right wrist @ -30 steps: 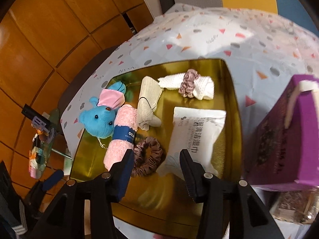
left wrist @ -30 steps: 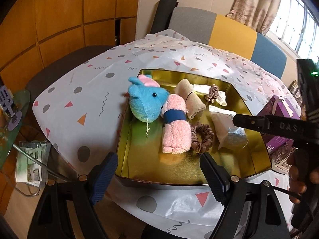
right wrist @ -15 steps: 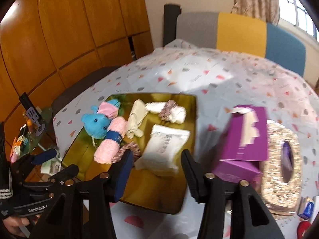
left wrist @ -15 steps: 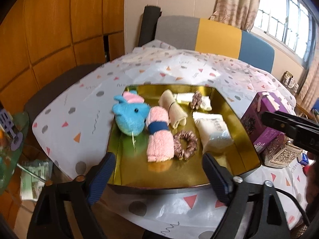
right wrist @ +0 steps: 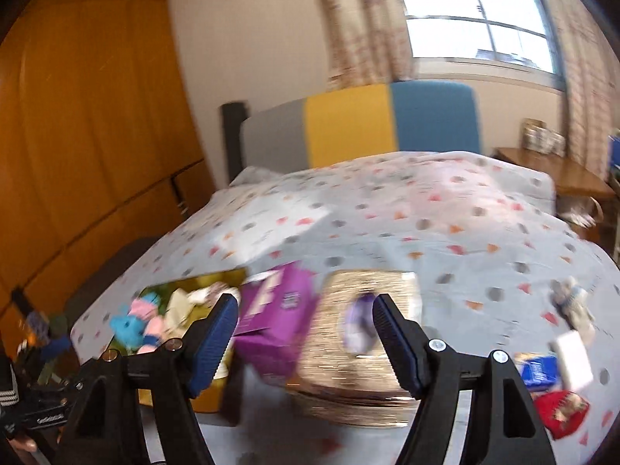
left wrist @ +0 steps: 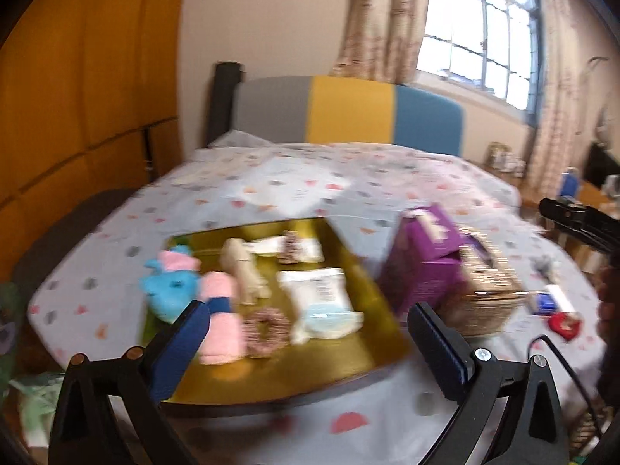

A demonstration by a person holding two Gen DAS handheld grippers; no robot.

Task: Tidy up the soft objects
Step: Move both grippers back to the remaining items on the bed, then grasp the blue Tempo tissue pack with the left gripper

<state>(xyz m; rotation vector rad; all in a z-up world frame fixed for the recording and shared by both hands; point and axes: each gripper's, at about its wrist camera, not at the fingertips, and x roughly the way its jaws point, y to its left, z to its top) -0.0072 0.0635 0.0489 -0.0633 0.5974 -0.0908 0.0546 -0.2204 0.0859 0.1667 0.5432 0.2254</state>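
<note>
A gold tray [left wrist: 372, 302] on the patterned tablecloth holds a blue plush toy [left wrist: 170, 290], a rolled pink towel [left wrist: 221, 317], a beige cloth roll [left wrist: 244, 271], a brown scrunchie [left wrist: 267, 329], a white wipes pack [left wrist: 321, 306] and a white cloth with a scrunchie [left wrist: 290, 248]. My left gripper [left wrist: 310, 329] hangs above the tray's near edge, its jaws opening wide with nothing between them. My right gripper [right wrist: 304, 323] is off to the right, before the purple box [right wrist: 279, 321]; its jaws are opening and hold nothing. The tray [right wrist: 182, 285] shows at the left there.
A purple box [left wrist: 422, 267] and a glittery gold tissue box [left wrist: 488, 290] stand right of the tray. The gold tissue box [right wrist: 368, 348], a small plush [right wrist: 573, 306], a white card [right wrist: 571, 356], a blue packet [right wrist: 538, 374] and a red pouch [right wrist: 562, 410] lie at right. A striped chair back [left wrist: 348, 112] stands behind the table.
Both grippers have pulled back and risen from the tray, and both have opened wider. The right gripper swung right, from over the wipes pack to the purple and gold boxes.
</note>
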